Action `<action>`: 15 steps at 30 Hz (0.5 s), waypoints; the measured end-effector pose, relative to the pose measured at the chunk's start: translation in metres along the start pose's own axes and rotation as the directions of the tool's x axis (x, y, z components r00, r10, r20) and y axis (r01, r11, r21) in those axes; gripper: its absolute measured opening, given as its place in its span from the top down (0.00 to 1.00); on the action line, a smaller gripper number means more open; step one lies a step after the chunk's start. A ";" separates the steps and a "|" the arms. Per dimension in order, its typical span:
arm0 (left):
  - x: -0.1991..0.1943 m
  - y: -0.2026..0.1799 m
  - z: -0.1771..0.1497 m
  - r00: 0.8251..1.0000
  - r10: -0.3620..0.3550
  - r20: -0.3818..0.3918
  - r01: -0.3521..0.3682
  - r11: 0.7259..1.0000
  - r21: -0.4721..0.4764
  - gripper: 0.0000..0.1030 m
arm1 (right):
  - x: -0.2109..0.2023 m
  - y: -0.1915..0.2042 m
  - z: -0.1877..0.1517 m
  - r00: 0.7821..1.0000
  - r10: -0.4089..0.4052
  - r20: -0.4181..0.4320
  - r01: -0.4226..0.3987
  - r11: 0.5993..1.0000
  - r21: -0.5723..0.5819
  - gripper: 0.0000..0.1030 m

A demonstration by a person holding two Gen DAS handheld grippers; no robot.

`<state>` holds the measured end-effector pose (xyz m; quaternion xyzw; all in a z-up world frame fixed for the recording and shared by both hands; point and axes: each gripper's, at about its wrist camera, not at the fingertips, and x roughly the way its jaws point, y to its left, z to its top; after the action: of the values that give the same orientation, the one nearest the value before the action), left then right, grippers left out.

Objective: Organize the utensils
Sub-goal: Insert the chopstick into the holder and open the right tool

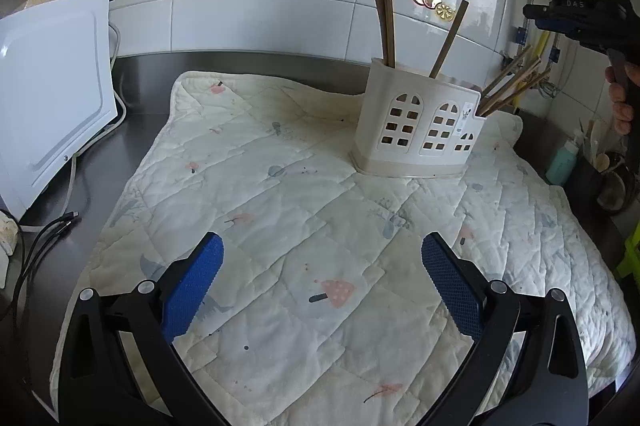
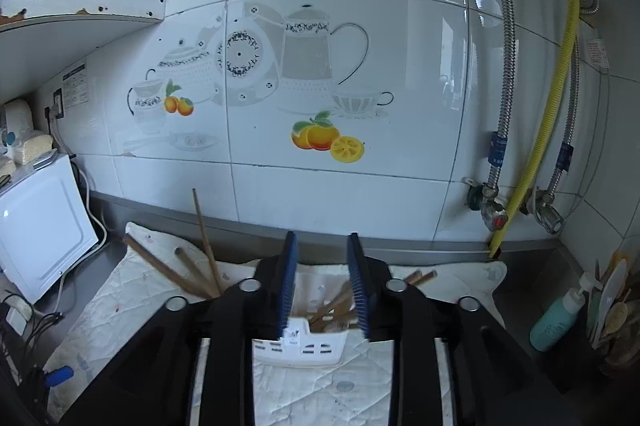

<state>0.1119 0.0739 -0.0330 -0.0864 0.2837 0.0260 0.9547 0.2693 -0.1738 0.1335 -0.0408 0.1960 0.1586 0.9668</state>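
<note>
A cream utensil holder (image 1: 416, 130) with window cut-outs stands on a quilted mat (image 1: 280, 186). Brown chopsticks lean out of it: a pair (image 1: 386, 26) at the back left, one (image 1: 448, 42) in the middle, and several (image 1: 508, 86) fanning right. My left gripper (image 1: 320, 242) hangs open and wide over the mat's near part, nothing between its blue pads. In the right wrist view my right gripper (image 2: 322, 240) is above the holder (image 2: 300, 346), jaws apart, pads touching nothing; chopsticks (image 2: 332, 306) lie in the compartment below. Its black body (image 1: 576, 22) shows at upper right, held by a hand (image 1: 620, 98).
A white appliance (image 1: 52, 86) stands at the left with cables (image 1: 48, 230) beside it on the steel counter. A teal pump bottle (image 2: 556, 322) and a pot of wooden spoons (image 2: 616, 314) sit at the right. Valves (image 2: 496, 214) and a yellow hose (image 2: 556, 106) run down the tiled wall.
</note>
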 end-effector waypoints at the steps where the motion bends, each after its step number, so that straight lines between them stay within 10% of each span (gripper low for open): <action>1: -0.001 -0.001 0.000 1.000 -0.001 -0.002 0.001 1.000 0.001 0.05 | -0.007 0.002 -0.006 1.000 0.001 -0.001 -0.001 1.000 -0.004 0.64; 15: -0.028 -0.017 -0.004 1.000 0.025 0.013 -0.025 0.998 0.052 0.05 | -0.079 0.026 -0.113 0.999 -0.012 -0.046 0.012 1.000 0.011 0.38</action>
<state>0.0885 0.0567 -0.0184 -0.0576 0.2794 0.0310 0.9579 0.1505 -0.1884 0.0601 -0.0403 0.2189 0.1508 0.9632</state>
